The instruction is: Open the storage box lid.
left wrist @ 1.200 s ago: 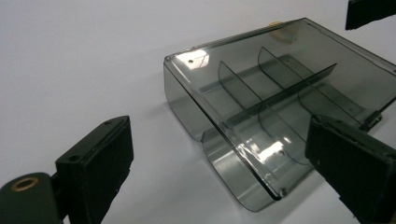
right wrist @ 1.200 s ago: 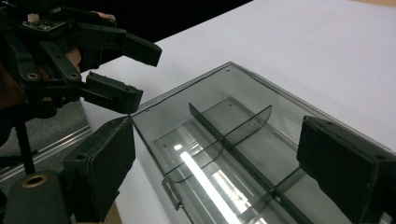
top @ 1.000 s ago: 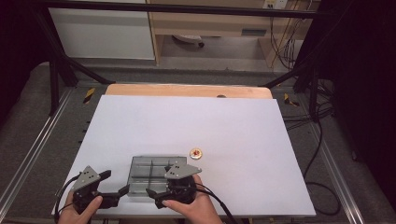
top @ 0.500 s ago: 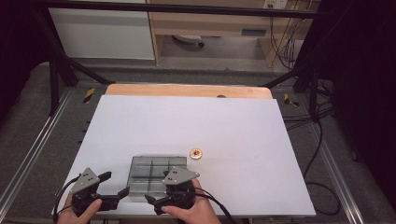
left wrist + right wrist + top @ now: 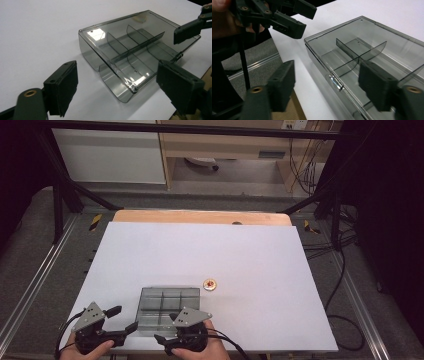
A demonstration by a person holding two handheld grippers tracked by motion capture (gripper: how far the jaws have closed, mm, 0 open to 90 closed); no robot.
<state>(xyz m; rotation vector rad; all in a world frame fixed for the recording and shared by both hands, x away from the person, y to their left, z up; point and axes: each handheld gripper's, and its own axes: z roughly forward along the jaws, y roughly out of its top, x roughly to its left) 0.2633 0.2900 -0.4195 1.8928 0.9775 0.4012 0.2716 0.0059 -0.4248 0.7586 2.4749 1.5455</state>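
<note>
Now: clear box (image 5: 166, 308) at table's (image 5: 250, 255) 6 o'clock edge, lid shut. Left gripper (image 5: 125, 319) and right gripper (image 5: 166, 329) jaws just closing, still apart, nothing held. Front latch (image 5: 336, 82) best approached squarely, box steadied.

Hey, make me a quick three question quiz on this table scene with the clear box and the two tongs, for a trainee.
1. True or false: the lid of the smoky clear divided box is closed.
2. What lies on the white table just beyond the box's far right corner: A) a small round orange-and-red piece, B) a spoon, C) a cup?
3. Which tongs sit nearest the box's front latch?

Key
1. True.
2. A, the round piece.
3. The right tongs, jaws either side of the latch, not pressing it; the left tongs are open at the box's corner.
</note>
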